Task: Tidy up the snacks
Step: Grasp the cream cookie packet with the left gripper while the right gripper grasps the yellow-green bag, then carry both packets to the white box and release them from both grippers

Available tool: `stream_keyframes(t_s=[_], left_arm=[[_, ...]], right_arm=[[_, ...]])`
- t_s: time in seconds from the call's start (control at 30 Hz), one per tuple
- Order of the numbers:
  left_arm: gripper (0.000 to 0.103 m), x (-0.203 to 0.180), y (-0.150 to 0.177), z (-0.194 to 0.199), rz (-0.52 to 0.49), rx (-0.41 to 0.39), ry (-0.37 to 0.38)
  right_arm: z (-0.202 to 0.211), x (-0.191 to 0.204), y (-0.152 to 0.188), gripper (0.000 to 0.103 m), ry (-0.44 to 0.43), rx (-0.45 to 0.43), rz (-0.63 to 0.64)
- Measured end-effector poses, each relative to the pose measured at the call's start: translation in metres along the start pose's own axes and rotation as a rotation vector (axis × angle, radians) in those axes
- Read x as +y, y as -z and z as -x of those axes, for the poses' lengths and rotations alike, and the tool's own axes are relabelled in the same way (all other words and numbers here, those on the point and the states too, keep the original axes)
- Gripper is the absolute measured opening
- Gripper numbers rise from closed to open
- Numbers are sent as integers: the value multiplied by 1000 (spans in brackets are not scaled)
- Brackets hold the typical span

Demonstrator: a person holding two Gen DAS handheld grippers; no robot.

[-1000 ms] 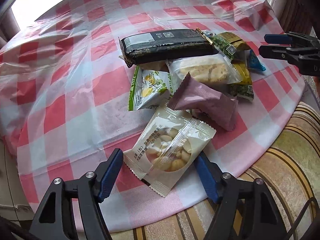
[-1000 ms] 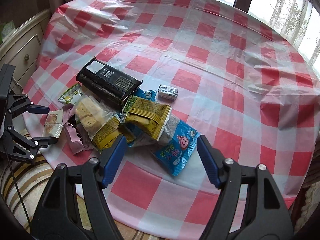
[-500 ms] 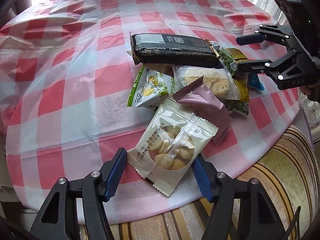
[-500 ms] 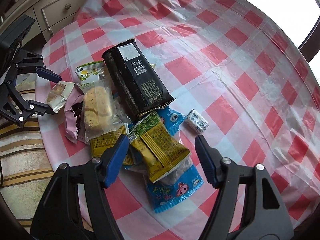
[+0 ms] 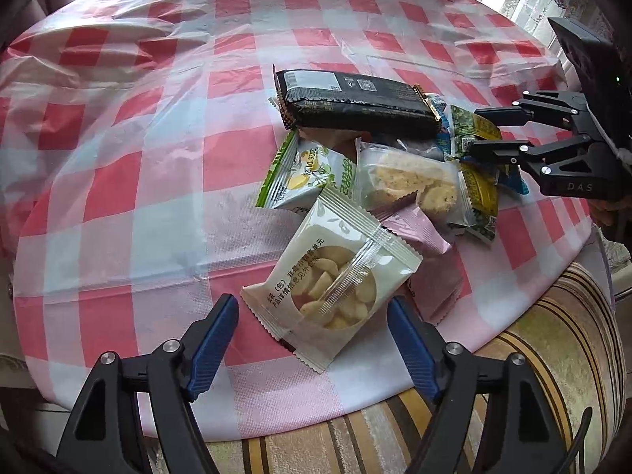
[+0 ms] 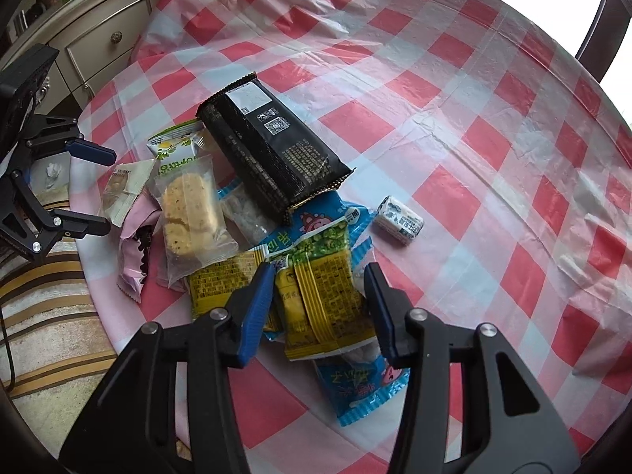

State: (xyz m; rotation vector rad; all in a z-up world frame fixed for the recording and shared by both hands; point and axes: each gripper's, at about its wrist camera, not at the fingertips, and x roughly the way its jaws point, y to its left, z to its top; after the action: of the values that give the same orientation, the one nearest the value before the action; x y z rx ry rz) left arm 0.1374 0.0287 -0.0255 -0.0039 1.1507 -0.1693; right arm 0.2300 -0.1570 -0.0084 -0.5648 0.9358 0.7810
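Note:
A pile of snack packets lies on the red-and-white checked tablecloth (image 5: 158,158). My left gripper (image 5: 314,312) is open, its fingers on either side of a white packet of pale nuts (image 5: 331,276), which also shows in the right wrist view (image 6: 124,187). My right gripper (image 6: 320,288) is open around a yellow-green packet (image 6: 320,300), and it shows in the left wrist view (image 5: 480,130). A long black packet (image 5: 355,102) lies at the far side of the pile. A clear biscuit packet (image 6: 189,213), a pink packet (image 5: 426,237) and a blue packet (image 6: 355,387) lie between.
A small white wrapped candy (image 6: 399,219) lies alone right of the pile. A striped cushion (image 5: 533,375) sits below the table's near edge. A cream drawer cabinet (image 6: 106,39) stands beyond the table at the left.
Both grippers have moved in toward the pile. The left now straddles the white nut packet, the right straddles the yellow-green packet. The packets have not shifted.

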Motion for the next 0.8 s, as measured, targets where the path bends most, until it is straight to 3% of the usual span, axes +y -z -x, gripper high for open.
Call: stream_keyframes(t_s=[0.23, 0.33, 0.43, 0.5, 0.8], left_arm=[[84, -8, -10, -15, -195, -4, 35], [71, -2, -15, -19, -184, 2, 62], [67, 4, -15, -17, -146, -1, 105], [51, 5, -13, -14, -128, -4, 123], [49, 9, 3, 3, 18, -20, 90]], right_arm=[[0, 0, 9, 56, -38, -12, -15], [-1, 0, 9, 49, -27, -5, -18], [1, 3, 11, 46, -19, -12, -27], [4, 3, 13, 44, -8, -27, -50], [29, 9, 27, 40, 10, -127, -177]])
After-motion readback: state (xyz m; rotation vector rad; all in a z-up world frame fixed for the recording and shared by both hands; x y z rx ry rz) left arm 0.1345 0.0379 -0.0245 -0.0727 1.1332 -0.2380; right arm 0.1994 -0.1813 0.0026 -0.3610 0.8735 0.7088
